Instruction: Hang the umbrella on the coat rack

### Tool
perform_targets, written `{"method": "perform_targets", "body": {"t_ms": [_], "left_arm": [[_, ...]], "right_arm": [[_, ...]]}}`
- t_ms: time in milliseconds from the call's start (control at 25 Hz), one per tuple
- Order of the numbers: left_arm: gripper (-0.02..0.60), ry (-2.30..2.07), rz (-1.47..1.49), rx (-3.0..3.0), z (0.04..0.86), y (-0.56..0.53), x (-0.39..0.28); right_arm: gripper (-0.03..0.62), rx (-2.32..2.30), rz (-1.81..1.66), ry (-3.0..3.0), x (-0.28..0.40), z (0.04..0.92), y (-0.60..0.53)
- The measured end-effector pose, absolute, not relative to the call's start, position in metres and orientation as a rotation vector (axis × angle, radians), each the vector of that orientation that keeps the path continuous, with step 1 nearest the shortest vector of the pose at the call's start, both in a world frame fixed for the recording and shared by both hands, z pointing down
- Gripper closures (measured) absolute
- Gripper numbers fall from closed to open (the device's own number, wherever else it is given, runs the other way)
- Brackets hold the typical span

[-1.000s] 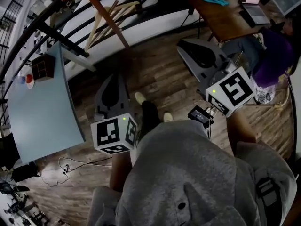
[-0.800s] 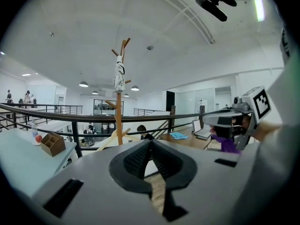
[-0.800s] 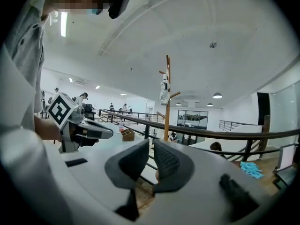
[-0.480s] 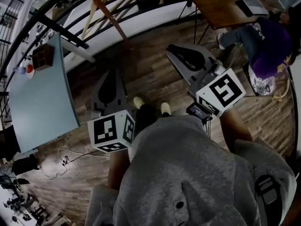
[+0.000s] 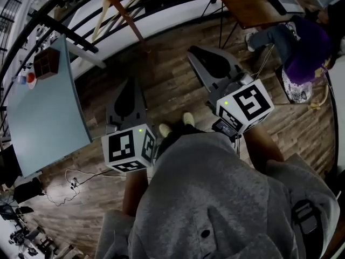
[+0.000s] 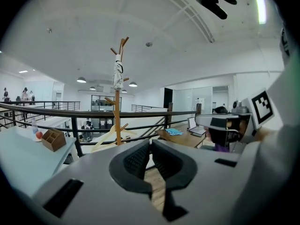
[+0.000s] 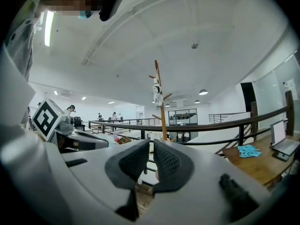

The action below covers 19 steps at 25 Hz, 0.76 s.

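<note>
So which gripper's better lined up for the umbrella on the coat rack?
Right, probably: the right gripper has the coat rack and umbrella just above its shut jaws; the left gripper sees them off-centre.

The coat rack (image 6: 116, 125) ahead of me is a slim wooden pole standing upright beyond the railing (image 6: 93, 114). Short pegs angle upward near its top and again lower down, and pale legs splay out at its foot. The umbrella (image 6: 117, 74) is folded, white with dark markings. It hangs roughly vertical against the pole, just under the top pegs.
</note>
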<state>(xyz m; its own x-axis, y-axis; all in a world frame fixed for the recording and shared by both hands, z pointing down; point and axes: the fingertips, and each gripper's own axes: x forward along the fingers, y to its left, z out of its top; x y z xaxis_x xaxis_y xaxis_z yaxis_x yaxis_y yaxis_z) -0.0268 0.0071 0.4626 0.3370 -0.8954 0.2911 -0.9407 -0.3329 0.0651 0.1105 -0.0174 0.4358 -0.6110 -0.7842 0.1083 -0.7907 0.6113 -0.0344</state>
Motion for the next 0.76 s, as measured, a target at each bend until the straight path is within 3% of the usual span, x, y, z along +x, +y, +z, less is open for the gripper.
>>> {"method": "perform_targets", "body": {"t_ms": [760], "left_arm": [[0.554, -1.631, 0.252, 2.381, 0.463, 0.006, -0.065]], "right_arm": [[0.553, 1.296, 0.092, -2.719, 0.064, 0.435, -0.014]]}}
